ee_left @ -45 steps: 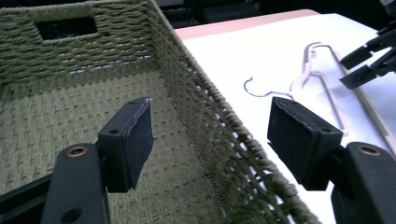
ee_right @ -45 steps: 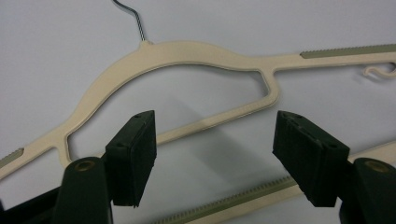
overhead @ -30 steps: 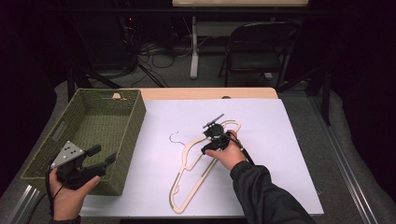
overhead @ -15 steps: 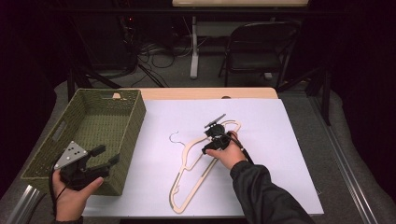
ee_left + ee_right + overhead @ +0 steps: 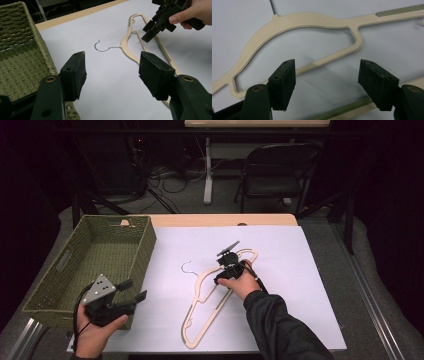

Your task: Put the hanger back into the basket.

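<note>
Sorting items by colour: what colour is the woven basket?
Olive green basket, clearest in the high view.

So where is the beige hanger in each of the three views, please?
High view: the hanger lies flat on the white sheet, centre, under the right gripper.
Left gripper view: upper right, beyond the left gripper, its metal hook pointing left.
Right gripper view: its curved shoulder crosses the top, beyond the open fingers.
Shared landmark: the white sheet under it.
</note>
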{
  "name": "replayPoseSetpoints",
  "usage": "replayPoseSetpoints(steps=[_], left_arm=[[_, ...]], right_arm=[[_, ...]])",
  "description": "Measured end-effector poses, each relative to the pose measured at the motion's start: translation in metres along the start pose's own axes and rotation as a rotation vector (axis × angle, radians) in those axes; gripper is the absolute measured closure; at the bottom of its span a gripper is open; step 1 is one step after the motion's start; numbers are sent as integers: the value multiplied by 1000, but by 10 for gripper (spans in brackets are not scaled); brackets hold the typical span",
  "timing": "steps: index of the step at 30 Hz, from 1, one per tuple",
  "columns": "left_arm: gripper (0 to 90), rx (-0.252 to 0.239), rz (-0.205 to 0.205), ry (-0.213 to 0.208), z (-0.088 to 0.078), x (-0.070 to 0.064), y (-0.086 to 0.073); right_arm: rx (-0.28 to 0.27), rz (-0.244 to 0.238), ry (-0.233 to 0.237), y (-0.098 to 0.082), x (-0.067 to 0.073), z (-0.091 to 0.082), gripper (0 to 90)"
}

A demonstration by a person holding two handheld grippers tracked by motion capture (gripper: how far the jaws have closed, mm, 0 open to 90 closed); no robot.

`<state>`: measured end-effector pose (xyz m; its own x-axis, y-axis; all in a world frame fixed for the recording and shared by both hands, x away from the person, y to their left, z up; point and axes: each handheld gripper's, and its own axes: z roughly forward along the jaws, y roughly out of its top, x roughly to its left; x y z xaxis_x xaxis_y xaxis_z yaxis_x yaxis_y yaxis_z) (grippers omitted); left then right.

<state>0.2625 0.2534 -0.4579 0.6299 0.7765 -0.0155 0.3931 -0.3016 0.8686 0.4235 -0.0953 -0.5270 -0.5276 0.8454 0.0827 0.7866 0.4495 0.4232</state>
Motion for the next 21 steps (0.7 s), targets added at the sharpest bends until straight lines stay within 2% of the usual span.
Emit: replayPoseSetpoints(steps=[1, 2, 4, 5, 7, 9, 10, 13, 15, 16, 17, 20, 21], left_arm=[[383, 0, -2, 0, 1, 0, 0], [383, 2, -2, -2, 2, -1, -1], [383, 4, -2, -3, 2, 0, -1], [383, 6, -2, -2, 3, 0, -1], [383, 6, -2, -2, 3, 0, -2], [382, 5, -5, -1, 2, 0, -2], [382, 5, -5, 1, 2, 0, -1], [382, 1, -14, 7, 1, 2, -2], [382, 2, -14, 7, 1, 2, -2], [382, 3, -15, 9, 1, 2, -2], [382, 3, -14, 9, 1, 2, -2], [382, 3, -14, 10, 2, 2, -1], [382, 4, -13, 10, 2, 2, -1]], right_arm=[[5, -2, 5, 0, -1, -1, 296], [11, -8, -16, -1, -3, -3, 297], [22, -16, -20, -2, -5, -5, 296], [-4, -16, -33, -3, -6, -4, 297], [23, -14, -52, -5, -9, -8, 298], [33, -6, -60, -8, -12, -10, 300], [21, -4, -59, -10, -15, -10, 300], [51, 18, -74, -17, -23, -15, 298], [63, 30, -71, -18, -24, -17, 293], [19, 53, -57, -21, -25, -14, 278], [62, 54, -40, -22, -27, -16, 263], [56, 57, -43, -24, -26, -13, 246], [83, 66, -21, -24, -25, -14, 236]])
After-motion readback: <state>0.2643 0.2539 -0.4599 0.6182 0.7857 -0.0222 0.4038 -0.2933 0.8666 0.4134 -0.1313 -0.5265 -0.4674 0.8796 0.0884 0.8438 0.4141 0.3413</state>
